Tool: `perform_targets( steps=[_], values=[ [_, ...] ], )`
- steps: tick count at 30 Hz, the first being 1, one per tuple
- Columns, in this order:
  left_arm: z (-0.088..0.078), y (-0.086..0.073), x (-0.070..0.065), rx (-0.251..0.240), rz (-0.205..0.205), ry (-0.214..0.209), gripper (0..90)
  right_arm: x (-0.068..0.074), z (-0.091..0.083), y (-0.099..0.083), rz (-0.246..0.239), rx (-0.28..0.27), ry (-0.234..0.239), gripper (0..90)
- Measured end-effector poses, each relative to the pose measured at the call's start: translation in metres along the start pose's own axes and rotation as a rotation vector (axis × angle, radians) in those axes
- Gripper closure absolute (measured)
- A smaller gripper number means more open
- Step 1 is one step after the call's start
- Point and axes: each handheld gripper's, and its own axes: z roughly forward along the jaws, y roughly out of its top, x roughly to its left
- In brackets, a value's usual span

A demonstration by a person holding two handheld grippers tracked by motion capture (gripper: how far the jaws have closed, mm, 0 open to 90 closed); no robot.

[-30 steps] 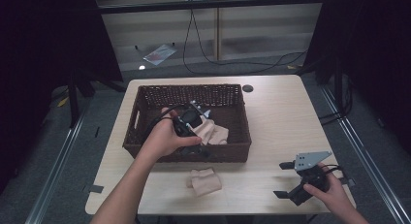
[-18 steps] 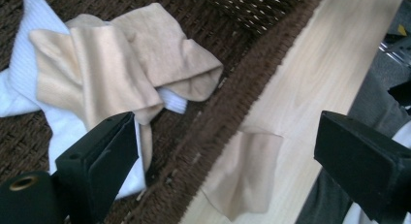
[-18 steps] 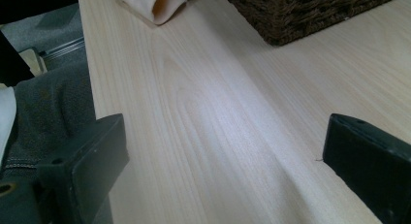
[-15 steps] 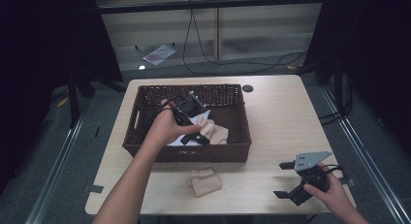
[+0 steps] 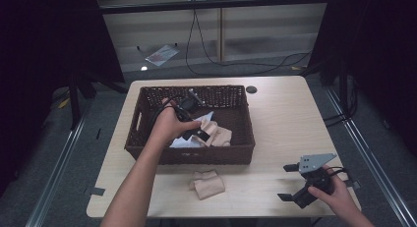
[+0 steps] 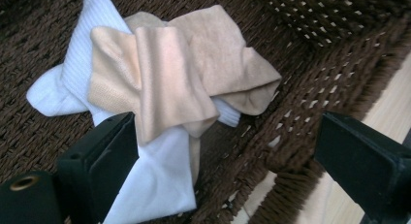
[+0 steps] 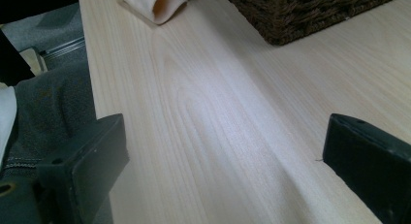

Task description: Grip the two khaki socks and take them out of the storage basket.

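Note:
A dark wicker basket [image 5: 196, 156] stands mid-table. In it a beige sock [image 5: 216, 133] lies crumpled across a white sock [image 5: 183, 142]. My left gripper [image 5: 196, 121] hovers inside the basket just above them, open. In the left gripper view its jaws stand wide apart around the beige sock [image 6: 184, 78] and white sock [image 6: 160, 195], touching neither. A folded beige sock [image 5: 207, 184] lies on the table in front of the basket. My right gripper [image 5: 287, 182] rests open near the front right corner, with bare tabletop between its jaws.
The basket's near wall [image 6: 315, 49] rises close to my left gripper. The right gripper view shows the basket corner [image 7: 300, 10], the folded sock [image 7: 155, 3] ahead, and the table's front edge at left. A small dark disc [image 5: 252, 89] sits behind the basket.
My left hand and gripper have shifted a little toward the back of the basket. The socks stay where they lay. The right gripper has not moved.

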Motion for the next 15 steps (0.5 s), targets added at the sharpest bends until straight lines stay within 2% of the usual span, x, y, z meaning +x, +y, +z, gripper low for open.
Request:
perform_targets(
  steps=[6, 12, 15],
  values=[
    [0.008, 0.003, 0.01, -0.003, -0.037, -0.006, 8.3, 0.0, 0.0, 0.0, -0.001, 0.0, 0.0, 2.2],
    [0.015, 0.006, 0.019, -0.015, -0.039, -0.001, 7.9, 0.0, 0.0, 0.0, 0.0, -0.001, 0.001, 2.2],
    [0.02, 0.006, 0.022, -0.026, -0.066, 0.006, 7.5, 0.0, 0.0, 0.0, 0.0, -0.002, 0.0, 2.2]
  ],
)
